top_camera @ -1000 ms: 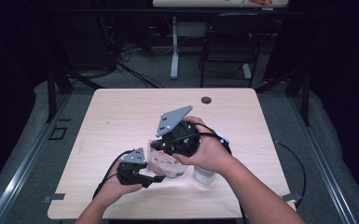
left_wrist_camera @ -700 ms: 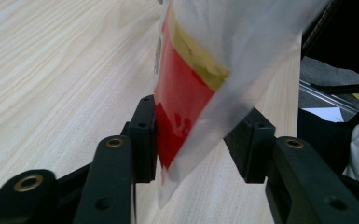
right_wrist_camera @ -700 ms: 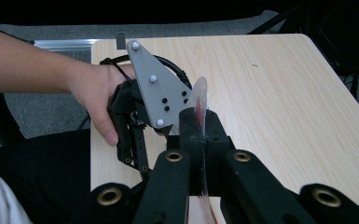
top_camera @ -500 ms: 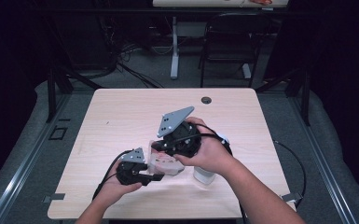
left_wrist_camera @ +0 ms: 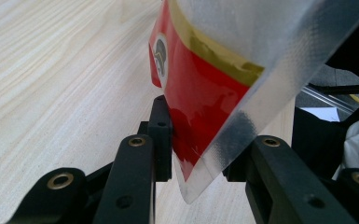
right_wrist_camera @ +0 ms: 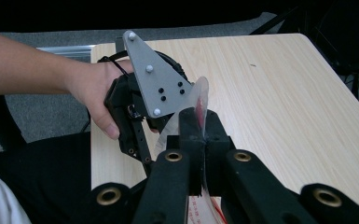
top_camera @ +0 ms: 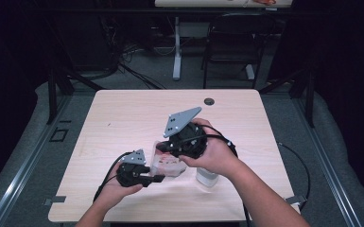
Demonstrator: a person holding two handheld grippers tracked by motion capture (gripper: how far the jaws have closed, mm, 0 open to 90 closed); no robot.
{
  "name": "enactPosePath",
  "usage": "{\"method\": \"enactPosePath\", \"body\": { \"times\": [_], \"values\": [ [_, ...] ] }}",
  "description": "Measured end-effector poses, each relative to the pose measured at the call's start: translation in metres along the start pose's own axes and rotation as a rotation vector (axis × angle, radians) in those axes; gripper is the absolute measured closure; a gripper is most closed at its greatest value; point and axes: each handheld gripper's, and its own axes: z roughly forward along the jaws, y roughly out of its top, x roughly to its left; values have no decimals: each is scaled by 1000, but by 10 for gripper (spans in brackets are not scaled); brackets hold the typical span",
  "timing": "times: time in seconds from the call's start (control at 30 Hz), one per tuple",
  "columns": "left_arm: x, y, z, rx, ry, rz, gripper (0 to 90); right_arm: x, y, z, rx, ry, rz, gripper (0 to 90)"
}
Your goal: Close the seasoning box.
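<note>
My right gripper (right_wrist_camera: 200,140) stays clamped on the plastic pouch (left_wrist_camera: 205,84) while my left gripper (left_wrist_camera: 200,154), at its seven o'clock, has just been closing around the lower corner, so next I squeeze fully and pull apart.

A pale wooden table (top_camera: 123,123) carries a white bottle (top_camera: 207,177) near its front edge, and a dark grommet (top_camera: 209,101) sits at the back.
</note>
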Motion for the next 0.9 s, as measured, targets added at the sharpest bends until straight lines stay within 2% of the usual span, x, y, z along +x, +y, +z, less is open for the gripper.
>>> {"method": "enactPosePath", "body": {
  "times": [0.37,0.73,0.9],
  "values": [
    [0,3,-8,20,4,12,735,-1,1,-4,14,-8,-1,879],
    [-1,5,-11,46,13,17,746,0,-2,-10,43,-48,-8,859],
    [-1,5,-12,55,20,12,750,-2,-6,-11,43,-61,8,832]
  ]
}}
